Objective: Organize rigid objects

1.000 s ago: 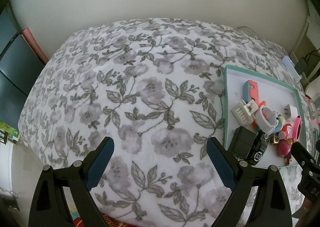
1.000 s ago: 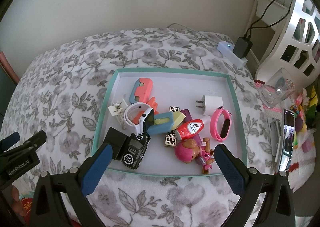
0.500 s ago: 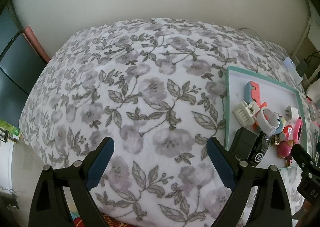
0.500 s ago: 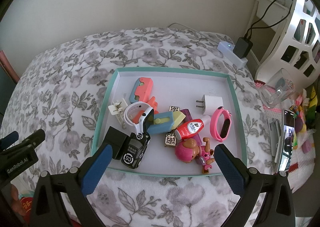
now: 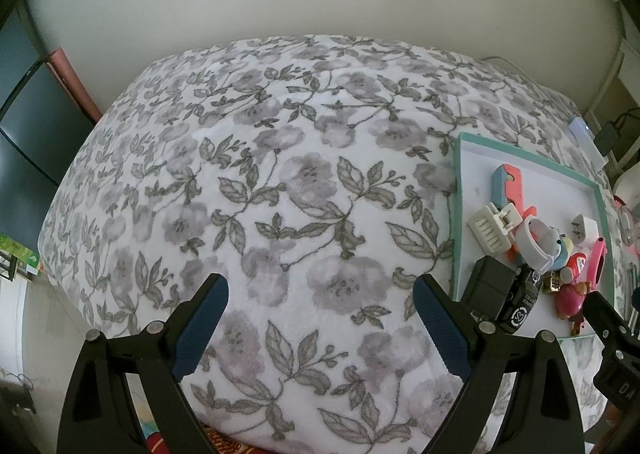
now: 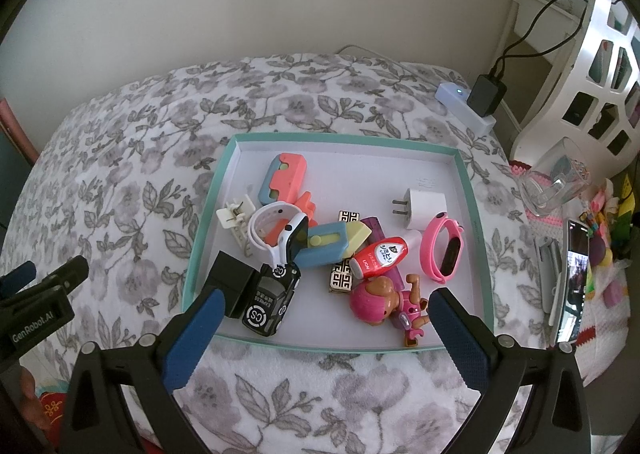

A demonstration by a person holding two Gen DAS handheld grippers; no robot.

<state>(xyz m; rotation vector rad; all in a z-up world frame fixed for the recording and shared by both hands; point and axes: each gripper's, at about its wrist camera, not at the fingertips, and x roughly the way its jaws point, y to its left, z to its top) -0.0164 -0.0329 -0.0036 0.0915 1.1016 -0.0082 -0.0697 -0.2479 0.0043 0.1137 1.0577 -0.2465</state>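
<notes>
Both grippers spread wide, holding nothing. Right gripper (image 6: 324,328) hangs over tray (image 6: 470,178) near edge at 6 o'clock; left gripper (image 5: 320,318) over bare blanket (image 5: 280,182), tray off at its 3 o'clock.

Tray holds a loose heap: car (image 6: 272,300) at 7, black block (image 6: 232,280) touching it, clip (image 6: 236,220) at 9, white watch (image 6: 276,232), coral piece (image 6: 284,178) at 11, plug (image 6: 422,206) and pink band (image 6: 442,248) at 3, doll (image 6: 384,302) at 5, red tube (image 6: 378,256) mid.

Everything's in the tray but jumbled: fits a pile awaiting sorting or a finished gather-up. If picking, take edge pieces, e.g. car, pinching across narrow sides w/o nudging neighbours.
</notes>
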